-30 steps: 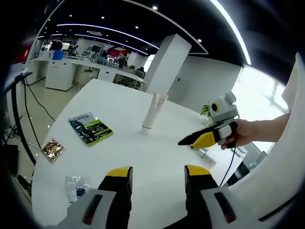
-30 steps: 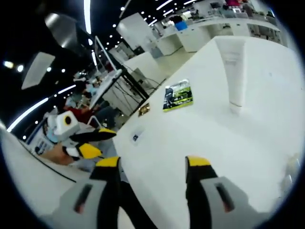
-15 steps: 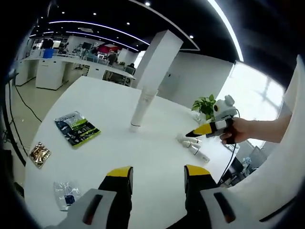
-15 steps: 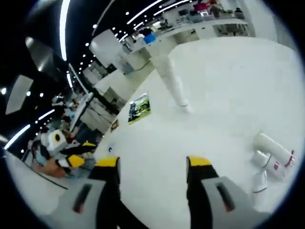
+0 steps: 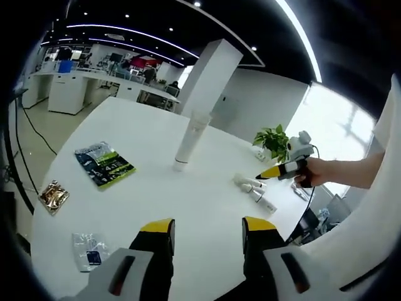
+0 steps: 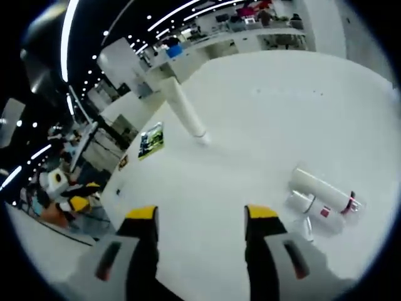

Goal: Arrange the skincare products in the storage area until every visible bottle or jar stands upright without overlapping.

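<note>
In the left gripper view, the left gripper (image 5: pixel 205 235) rises from the bottom edge with its yellow-tipped jaws apart, holding nothing, above a round white table (image 5: pixel 156 207). Nearest it, toward the table's left edge, lies a small clear packet (image 5: pixel 89 242), then a brown sachet (image 5: pixel 52 195), then a green pouch (image 5: pixel 103 165). Past mid-table a tall white tube (image 5: pixel 190 139) stands upright on its cap. To its right, near the far edge, small white bottles (image 5: pixel 254 190) lie on their sides, close together. Just beyond them the right gripper (image 5: pixel 276 171) is held in a hand (image 5: pixel 313 172); whether its jaws are parted cannot be told here.

In the right gripper view, that gripper's (image 6: pixel 200 229) jaws stand apart and empty over the table (image 6: pixel 250 132). The bottles (image 6: pixel 319 197) lie to the right, touching one another, and the tube (image 6: pixel 183 108) stands farther off, with the pouch (image 6: pixel 150 139) beyond.
</note>
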A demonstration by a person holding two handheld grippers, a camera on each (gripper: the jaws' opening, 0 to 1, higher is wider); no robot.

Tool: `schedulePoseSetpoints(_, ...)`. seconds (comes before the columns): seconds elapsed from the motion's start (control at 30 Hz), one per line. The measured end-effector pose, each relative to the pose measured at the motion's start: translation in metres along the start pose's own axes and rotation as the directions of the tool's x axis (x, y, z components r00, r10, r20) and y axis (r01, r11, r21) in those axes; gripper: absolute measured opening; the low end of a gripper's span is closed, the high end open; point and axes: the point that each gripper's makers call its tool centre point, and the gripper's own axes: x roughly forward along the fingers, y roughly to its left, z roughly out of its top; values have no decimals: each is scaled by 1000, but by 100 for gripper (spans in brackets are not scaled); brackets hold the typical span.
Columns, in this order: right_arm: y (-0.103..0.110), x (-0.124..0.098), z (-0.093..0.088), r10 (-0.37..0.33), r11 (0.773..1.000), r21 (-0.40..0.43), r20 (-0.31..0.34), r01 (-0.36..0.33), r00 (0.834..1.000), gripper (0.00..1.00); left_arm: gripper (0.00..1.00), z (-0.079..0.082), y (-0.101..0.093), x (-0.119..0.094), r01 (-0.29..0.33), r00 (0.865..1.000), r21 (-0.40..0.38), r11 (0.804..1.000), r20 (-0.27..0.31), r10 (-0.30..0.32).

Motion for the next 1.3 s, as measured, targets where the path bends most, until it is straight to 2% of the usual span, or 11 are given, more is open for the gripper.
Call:
schedulePoseSetpoints(0.13, 3, 6, 0, -3, 998, -68, -33, 0, 999, 53, 44, 2, 4, 0, -2, 1000, 0, 1000, -4, 2)
schedulePoseSetpoints(0.23, 6, 11, 1, 0, 998, -59, -34, -2, 999, 53, 44, 8, 8, -3, -17, 1000, 1, 1000, 11, 17)
schedulePoseSetpoints(0.33, 10, 16, 3, 1, 999, -51, -36, -3, 999, 53, 44, 5, 9, -4, -21, 1000, -9, 1000, 12, 21)
schedulePoseSetpoints(0.43, 20, 21, 4, 17, 996, -91, -58, -22, 998, 53, 44, 2, 9, -3, -20, 1000, -21, 1000, 10, 20)
schedulePoseSetpoints(0.6, 23, 31, 11, 22, 994, -107, -68, -30, 997, 53, 44, 12, 18, -7, -41, 999, -28, 999, 33, 42)
schedulePoseSetpoints(0.77, 23, 37, 5, 22, 991, -131, -106, -36, 994, 53, 44, 4, 18, -5, -45, 998, -49, 998, 32, 47)
schedulePoseSetpoints(0.93, 1, 29, 4, -18, 987, -161, -129, -3, 991, 54, 44, 11, 21, 0, -46, 998, -59, 997, 41, 49)
schedulePoseSetpoints(1.07, -21, 17, 2, -57, 988, -150, -127, 37, 990, 54, 43, 4, 16, 8, -32, 999, -61, 998, 19, 33)
schedulePoseSetpoints(1.17, -42, -1, -6, -113, 985, -147, -132, 93, 985, 54, 42, 2, 13, 16, -21, 1000, -55, 998, -1, 21)
schedulePoseSetpoints(1.23, -63, -15, -6, -158, 979, -151, -134, 137, 978, 54, 41, 5, 13, 22, -24, 1000, -43, 999, -12, 24)
schedulePoseSetpoints(1.3, -73, -23, -6, -182, 975, -151, -130, 162, 975, 53, 41, 7, 13, 24, -25, 1000, -43, 999, -13, 24)
